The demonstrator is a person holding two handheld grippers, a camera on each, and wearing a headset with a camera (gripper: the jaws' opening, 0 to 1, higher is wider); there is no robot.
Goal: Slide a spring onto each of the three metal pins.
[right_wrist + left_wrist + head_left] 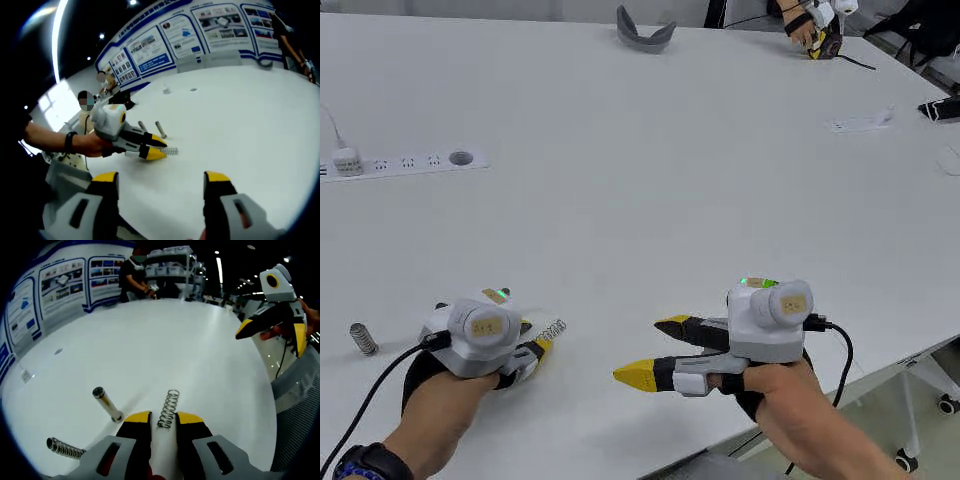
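My left gripper (535,346) (163,418) is shut on one end of a small steel spring (552,329) (169,409), which sticks out forward, low over the white table. Just left of its jaws a bare metal pin (106,403) lies on the table. Another spring (362,338) (64,448) lies further left, seemingly on a pin. My right gripper (652,348) (160,179) is open with nothing between its fingers, a short way right of the left one. In the right gripper view the left gripper (150,148) holds the spring (171,150), with two pins (160,129) behind it.
A white power strip (405,163) lies at the left of the table (650,200). A grey curved object (645,32) sits at the far edge. Another person's hand with a gripper (820,30) is at the far right, near a label (860,123) and a phone (940,108).
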